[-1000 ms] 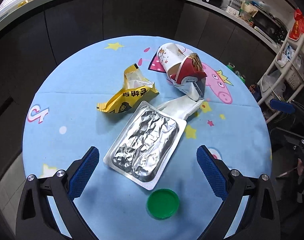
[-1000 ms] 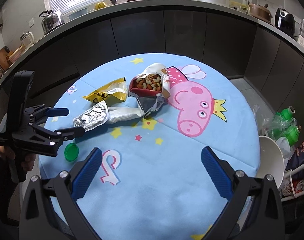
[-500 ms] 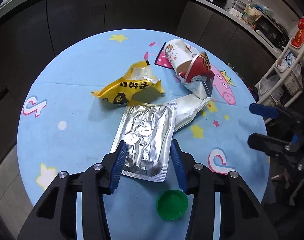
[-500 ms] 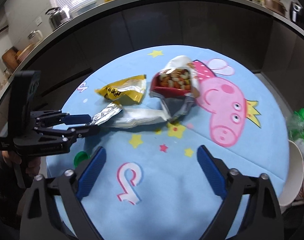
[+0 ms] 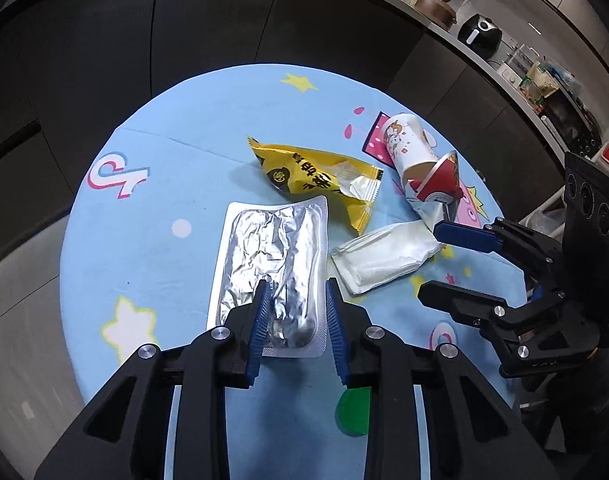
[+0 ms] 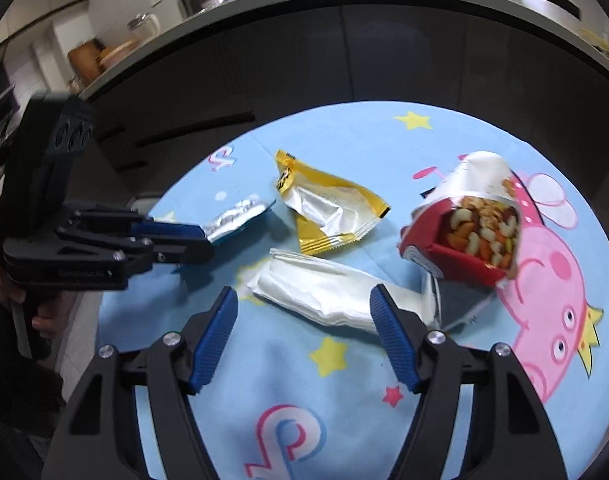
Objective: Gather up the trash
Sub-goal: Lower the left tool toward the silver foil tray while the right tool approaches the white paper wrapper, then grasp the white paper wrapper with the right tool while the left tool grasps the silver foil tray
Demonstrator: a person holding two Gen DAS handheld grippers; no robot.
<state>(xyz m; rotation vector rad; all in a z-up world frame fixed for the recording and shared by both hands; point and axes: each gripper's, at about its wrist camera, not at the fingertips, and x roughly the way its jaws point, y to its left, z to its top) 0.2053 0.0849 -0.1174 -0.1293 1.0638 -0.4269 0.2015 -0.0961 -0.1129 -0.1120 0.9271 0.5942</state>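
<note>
Nearest you, at the 6 o'clock edge of the round table [image 5: 152, 184], your left gripper [image 5: 294, 322] has its jaws closing around the near end of the foil blister tray [image 5: 272, 256]; the pads flank that end, and I cannot tell whether they press it yet. Expect the tray to be light, crinkly and easily crushed, with slick foil, so take it by its flat rim instead of the puffed middle. A green cap [image 5: 354, 410] lies just behind the jaw at 5 o'clock. Your right gripper [image 6: 304, 332] is closing too, jaws astride the white napkin wad [image 6: 328, 296] but not touching it; it looks soft and weightless, so pinch across its thick middle. Beyond, toward 12 o'clock, the yellow wrapper [image 6: 328, 208] lies open, thin and slippery. At 2 o'clock the red nut pouch [image 6: 464, 236] leans on a paper cup [image 5: 408, 148]; it may spill, so grip it low and keep it upright.
</note>
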